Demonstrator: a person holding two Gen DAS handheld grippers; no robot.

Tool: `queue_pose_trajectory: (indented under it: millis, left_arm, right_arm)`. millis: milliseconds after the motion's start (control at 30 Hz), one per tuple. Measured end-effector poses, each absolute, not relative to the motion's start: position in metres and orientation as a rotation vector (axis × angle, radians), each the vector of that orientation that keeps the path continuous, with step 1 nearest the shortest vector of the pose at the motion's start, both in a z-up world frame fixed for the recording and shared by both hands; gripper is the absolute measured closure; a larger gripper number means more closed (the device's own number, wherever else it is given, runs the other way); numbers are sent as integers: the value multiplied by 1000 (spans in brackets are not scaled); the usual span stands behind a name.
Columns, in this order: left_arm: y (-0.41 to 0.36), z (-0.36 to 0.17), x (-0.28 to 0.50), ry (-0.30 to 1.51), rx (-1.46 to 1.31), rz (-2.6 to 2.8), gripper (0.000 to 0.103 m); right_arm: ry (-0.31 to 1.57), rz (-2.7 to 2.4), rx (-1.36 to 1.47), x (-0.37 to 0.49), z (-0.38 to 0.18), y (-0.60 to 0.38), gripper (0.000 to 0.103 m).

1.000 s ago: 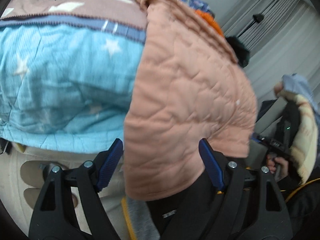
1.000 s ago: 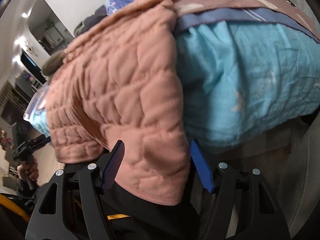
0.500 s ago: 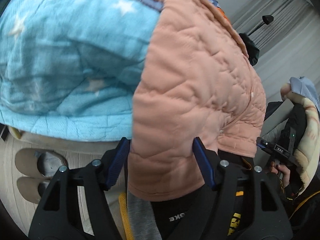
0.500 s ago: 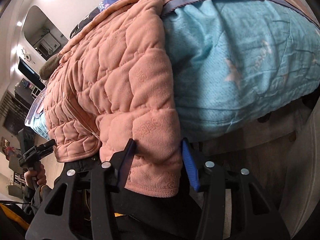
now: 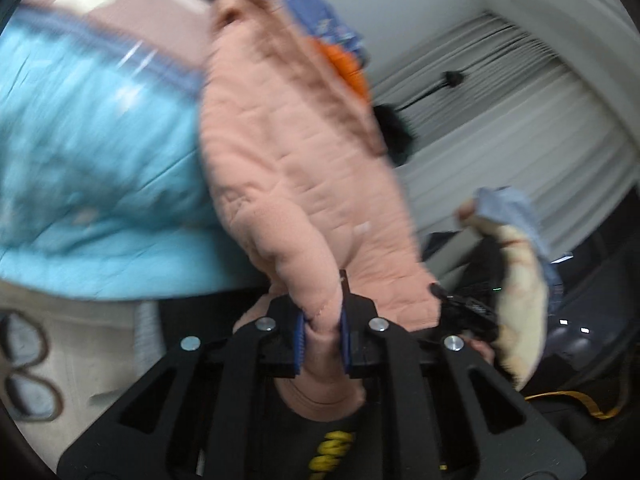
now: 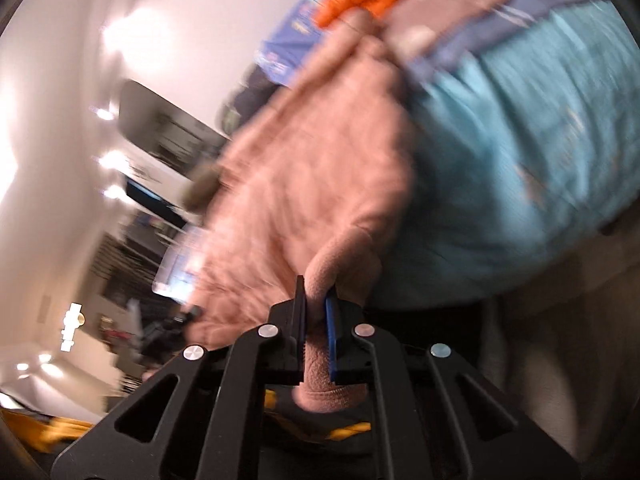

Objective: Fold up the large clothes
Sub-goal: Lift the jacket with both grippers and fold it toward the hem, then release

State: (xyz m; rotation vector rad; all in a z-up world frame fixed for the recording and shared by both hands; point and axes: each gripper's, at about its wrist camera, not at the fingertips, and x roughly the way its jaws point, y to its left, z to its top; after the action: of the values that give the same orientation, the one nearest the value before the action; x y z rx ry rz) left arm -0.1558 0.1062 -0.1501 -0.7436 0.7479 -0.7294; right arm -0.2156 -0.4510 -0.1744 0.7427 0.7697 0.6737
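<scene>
A pink quilted fleece jacket [image 5: 296,160] hangs over the edge of a bed and down toward me; it also shows in the right wrist view [image 6: 304,200]. My left gripper [image 5: 322,322] is shut on the jacket's lower hem, with cloth bunched between the blue pads. My right gripper [image 6: 316,328] is shut on another part of the hem. Both views are blurred by motion. The top of the jacket lies on the bed.
A light blue bedspread [image 5: 88,168] with a pink and blue border covers the bed; it shows in the right wrist view [image 6: 540,168] too. An orange garment [image 5: 348,68] lies on top. Slippers [image 5: 24,368] sit on the floor. Grey curtains [image 5: 500,120] hang at right.
Both grippers went from open around the hem to shut on it. Both have lifted and pulled the hem, so the jacket is stretched toward me.
</scene>
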Motion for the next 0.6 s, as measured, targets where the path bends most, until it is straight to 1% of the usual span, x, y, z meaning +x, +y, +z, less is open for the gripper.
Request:
queue_pose_trajectory:
  millis: [267, 500, 600]
  left_arm:
    - [111, -80, -136, 556, -837, -912, 90]
    - [115, -40, -99, 445, -890, -1034, 90]
    - [117, -22, -72, 416, -914, -1063, 90]
  right_arm:
    - [580, 845, 906, -191, -117, -463, 95]
    - [500, 924, 1087, -141, -98, -473, 95]
    - [475, 935, 1112, -115, -83, -476, 95]
